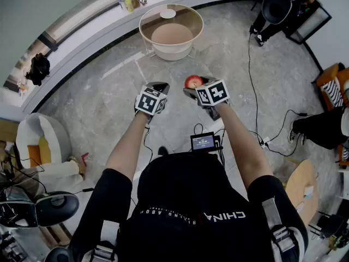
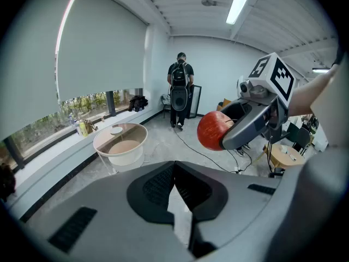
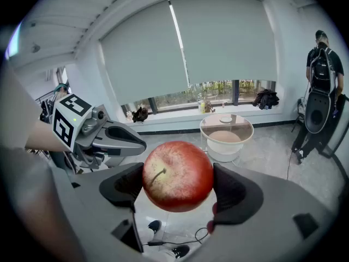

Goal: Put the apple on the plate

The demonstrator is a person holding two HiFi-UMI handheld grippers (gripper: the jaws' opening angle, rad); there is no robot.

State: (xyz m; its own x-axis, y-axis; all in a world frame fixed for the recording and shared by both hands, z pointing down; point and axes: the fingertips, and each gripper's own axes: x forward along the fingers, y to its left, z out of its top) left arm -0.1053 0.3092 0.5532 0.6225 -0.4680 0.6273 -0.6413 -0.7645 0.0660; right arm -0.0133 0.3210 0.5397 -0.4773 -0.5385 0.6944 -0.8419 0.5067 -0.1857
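Between the dark textured pads of the right gripper [image 3: 176,186] sits the round red apple with yellow flecks [image 3: 177,171], brown stem facing the camera. The jaws are spread wide and clamped on its two sides, so it is held in mid-air over the grey marble-look floor [image 1: 98,102]. Left gripper [image 2: 174,171]: jaws closed tip to tip, nothing in them, hanging just beside the right one.

The target looks like the small white plate [image 1: 167,13] on the round glass-topped side table with a cream rim [image 1: 140,27], well ahead of both grippers, near the curved window sill. The apple is not on the plate yet. My read is carry phase, placing not begun.

Doing it well:
- Keep the squeeze steady. The apple skin is smooth and glossy and the body is rounded, so it could roll out of a slack grip.
- Bring it over the plate's middle and lower until it touches before letting go. The plate is small and shallow, and a dropped apple would likely roll onto the glass.
- The glass top is hard and slick, so set down gently and don't knock the plate.
- Keep the left gripper clear of the path.
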